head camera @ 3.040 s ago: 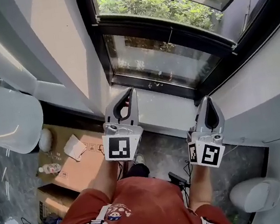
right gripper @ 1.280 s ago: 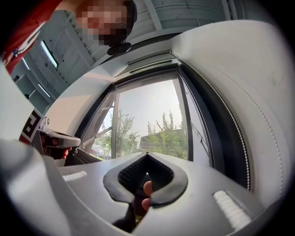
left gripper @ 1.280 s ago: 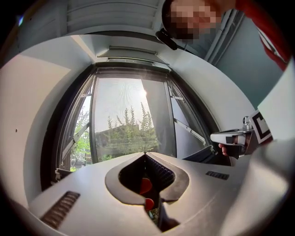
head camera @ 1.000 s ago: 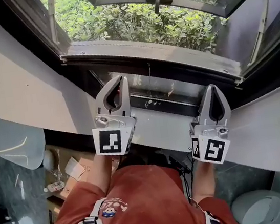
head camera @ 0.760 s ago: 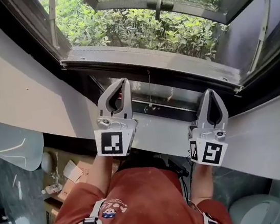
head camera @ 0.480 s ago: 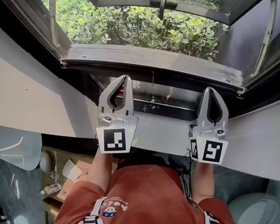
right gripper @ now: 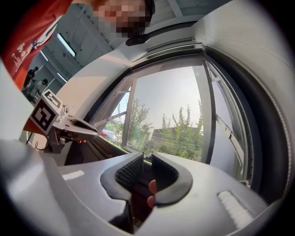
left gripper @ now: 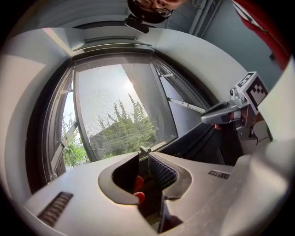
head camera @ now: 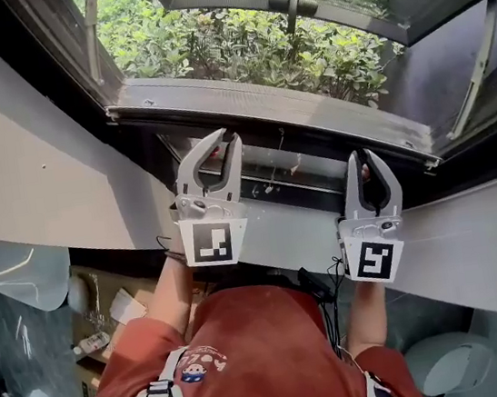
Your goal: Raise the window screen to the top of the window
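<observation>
The window screen (left gripper: 120, 108) covers the whole opening, with its lower edge down at the grey sill (head camera: 263, 104). The left gripper (head camera: 228, 141) and the right gripper (head camera: 362, 157) sit just below that edge, well apart. Both jaws are released, have just been opening, and grip nothing. There is clear room above them.

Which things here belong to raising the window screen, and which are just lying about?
For the job: window screen, window frame, left gripper and right gripper, jaws just opened, gripping nothing.
Lying about: cardboard box, bottle, toilet.
</observation>
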`<state>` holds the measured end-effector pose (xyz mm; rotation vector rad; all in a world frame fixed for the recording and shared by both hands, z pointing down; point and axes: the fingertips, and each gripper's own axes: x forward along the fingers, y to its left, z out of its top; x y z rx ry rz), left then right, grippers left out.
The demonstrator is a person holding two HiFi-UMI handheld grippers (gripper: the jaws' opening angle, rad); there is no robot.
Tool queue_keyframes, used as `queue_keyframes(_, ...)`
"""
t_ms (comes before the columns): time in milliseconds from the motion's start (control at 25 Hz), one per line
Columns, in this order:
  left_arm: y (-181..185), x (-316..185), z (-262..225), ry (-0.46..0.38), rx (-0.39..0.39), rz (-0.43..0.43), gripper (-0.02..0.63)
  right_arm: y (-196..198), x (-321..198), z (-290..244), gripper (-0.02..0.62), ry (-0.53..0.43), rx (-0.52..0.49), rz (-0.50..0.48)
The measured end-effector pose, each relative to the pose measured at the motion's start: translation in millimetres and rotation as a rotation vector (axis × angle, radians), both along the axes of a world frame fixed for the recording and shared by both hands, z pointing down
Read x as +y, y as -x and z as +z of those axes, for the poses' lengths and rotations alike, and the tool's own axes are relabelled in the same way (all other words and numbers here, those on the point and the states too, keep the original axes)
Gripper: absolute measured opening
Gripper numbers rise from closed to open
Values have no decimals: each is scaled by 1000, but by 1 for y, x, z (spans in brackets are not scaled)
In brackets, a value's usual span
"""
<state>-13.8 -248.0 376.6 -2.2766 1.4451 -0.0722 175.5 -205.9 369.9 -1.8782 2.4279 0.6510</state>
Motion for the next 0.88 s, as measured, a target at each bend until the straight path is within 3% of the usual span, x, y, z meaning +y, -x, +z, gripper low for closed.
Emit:
queue_keyframes(80,0,-4,6,49,-88,-6,58,8,-2,-2,65,-8,51,-10)
queue_keyframes(280,-5,-10,25,20,-302,15,99,20,-6,5,106,5,204,-22)
queue_keyframes(400,-6,-15,35,3,-436,17,118,16,-12,29,148,115,381,7)
queue_keyframes(520,-5,-21,43,-11,-549,19,130,16,-16,37,166,118,527,10)
queue_keyframes(680,-3,-27,47,-39,-672,21,140,16,-23,49,169,155,665,10)
queue_keyframes(880,-1,-27,51,-66,-781,31,140,15,-25,54,169,169,724,5)
